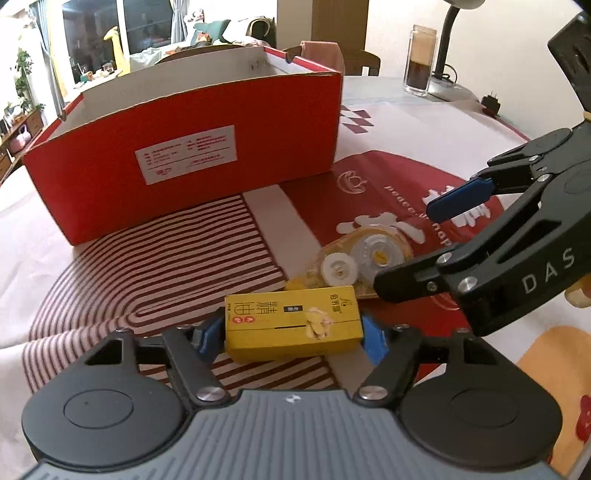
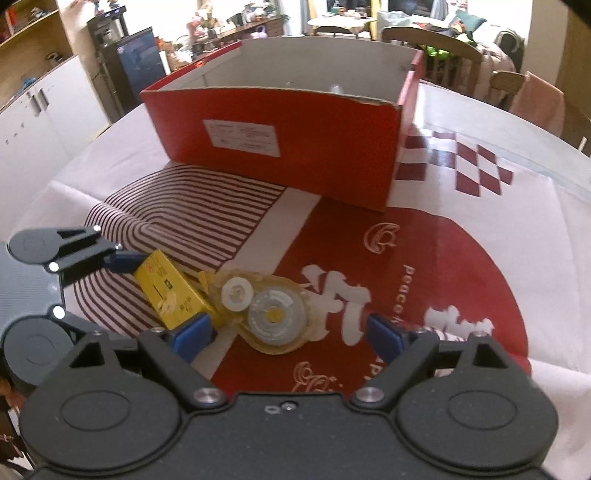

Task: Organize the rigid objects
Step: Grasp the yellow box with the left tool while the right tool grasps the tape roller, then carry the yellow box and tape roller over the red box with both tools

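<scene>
Beside red box [image 1: 184, 158], open tablecloth [image 1: 406, 122].

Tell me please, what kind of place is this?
Most likely a home, a living and dining room. A patterned tablecloth covers the table, wooden chairs stand behind it, and a sofa with cushions sits by the window.

- The carton [image 1: 291, 325] lies on the tablecloth [image 1: 155, 266] between your left gripper's [image 1: 293, 332] fingers, both pads touching its ends.
- The tape dispenser [image 2: 266, 310] lies just beside the carton, touching its far edge, between your right gripper's [image 2: 288, 336] spread fingers, neither pad on it.
- Behind both stands the box [image 1: 184, 155], open at the top, well apart from them.
- Right of the box and farther back, a jar [image 1: 421, 59] stands beside a lamp base [image 1: 448, 88].
</scene>
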The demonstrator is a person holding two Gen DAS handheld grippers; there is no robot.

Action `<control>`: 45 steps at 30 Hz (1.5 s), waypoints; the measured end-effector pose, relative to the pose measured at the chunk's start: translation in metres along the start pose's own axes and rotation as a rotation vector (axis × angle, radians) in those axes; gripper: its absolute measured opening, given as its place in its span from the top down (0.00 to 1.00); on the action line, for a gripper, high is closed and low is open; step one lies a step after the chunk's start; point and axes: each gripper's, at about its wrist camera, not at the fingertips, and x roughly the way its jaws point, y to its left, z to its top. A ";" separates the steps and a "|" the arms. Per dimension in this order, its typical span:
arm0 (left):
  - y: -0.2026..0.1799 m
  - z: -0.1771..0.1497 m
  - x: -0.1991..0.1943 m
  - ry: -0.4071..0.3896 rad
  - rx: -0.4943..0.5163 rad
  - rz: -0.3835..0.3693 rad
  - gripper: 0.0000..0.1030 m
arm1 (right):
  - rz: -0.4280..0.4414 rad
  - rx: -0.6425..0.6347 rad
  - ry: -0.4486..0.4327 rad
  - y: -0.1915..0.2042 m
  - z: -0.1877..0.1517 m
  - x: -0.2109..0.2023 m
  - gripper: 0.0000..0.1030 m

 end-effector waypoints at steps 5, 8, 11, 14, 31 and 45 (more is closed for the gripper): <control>0.017 -0.008 -0.006 0.001 -0.032 0.019 0.29 | 0.003 -0.062 0.008 0.012 0.001 0.011 0.18; 0.026 -0.012 -0.010 -0.001 -0.052 0.036 0.29 | -0.009 -0.092 0.006 0.017 0.002 0.017 0.19; 0.033 -0.014 -0.012 0.002 -0.076 0.050 0.29 | -0.036 -0.135 0.002 0.023 0.001 0.022 0.20; 0.037 -0.015 -0.013 0.003 -0.083 0.058 0.29 | -0.097 -0.195 -0.001 0.032 -0.001 0.027 0.29; 0.048 -0.001 -0.047 -0.003 -0.114 0.097 0.29 | -0.116 -0.014 -0.044 0.049 0.012 -0.012 0.39; 0.061 0.052 -0.114 -0.128 -0.119 0.106 0.29 | -0.117 0.036 -0.162 0.070 0.058 -0.085 0.39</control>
